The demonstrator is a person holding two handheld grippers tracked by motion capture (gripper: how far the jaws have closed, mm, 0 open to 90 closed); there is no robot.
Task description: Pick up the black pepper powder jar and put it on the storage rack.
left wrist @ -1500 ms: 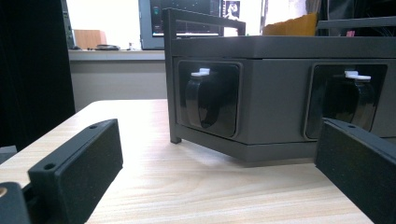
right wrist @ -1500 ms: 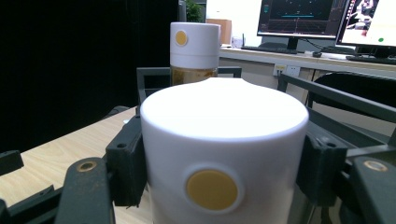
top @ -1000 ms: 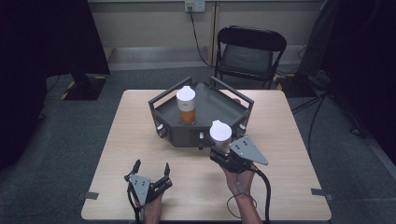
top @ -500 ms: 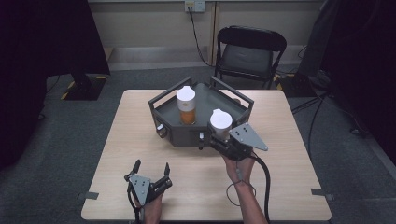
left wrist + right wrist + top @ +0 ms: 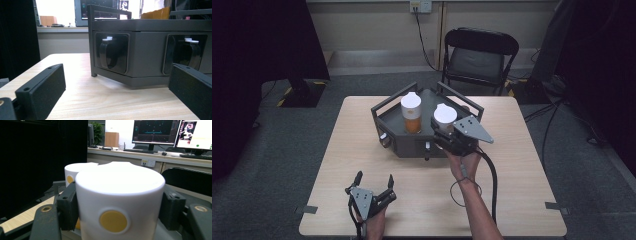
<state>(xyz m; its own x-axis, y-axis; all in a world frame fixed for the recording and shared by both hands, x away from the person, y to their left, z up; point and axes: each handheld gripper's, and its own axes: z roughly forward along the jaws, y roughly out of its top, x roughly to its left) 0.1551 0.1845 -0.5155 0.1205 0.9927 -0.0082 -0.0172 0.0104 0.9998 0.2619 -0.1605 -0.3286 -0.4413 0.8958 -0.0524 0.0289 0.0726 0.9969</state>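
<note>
1. Right tongs (image 5: 446,131): clamped on the cap of a white-capped bottle (image 5: 445,116), one pad on each side of it. In the right gripper view the cap (image 5: 120,202) sits between the two black jaws, a round yellow dot on its near face.
2. Held bottle: over the right front part of the dark grey tray (image 5: 412,147), above the tray's front wall; whether its base touches the tray floor cannot be told.
3. Second bottle (image 5: 411,112): white cap, amber body, upright in the tray, left of the held one and near it. In the right gripper view its cap (image 5: 72,173) stands just behind and to the left of the held cap.
4. Tray: an angular box with raised rail handles, on the far half of the light wooden table (image 5: 362,150).
5. Left tongs (image 5: 373,181): wide and holding nothing, low over the near left part of the table, well apart from the tray. The left gripper view looks between the spread jaws at the tray's front wall (image 5: 147,50) and its two recessed latches.
6. Background: a black folding chair (image 5: 479,55) behind the table.
</note>
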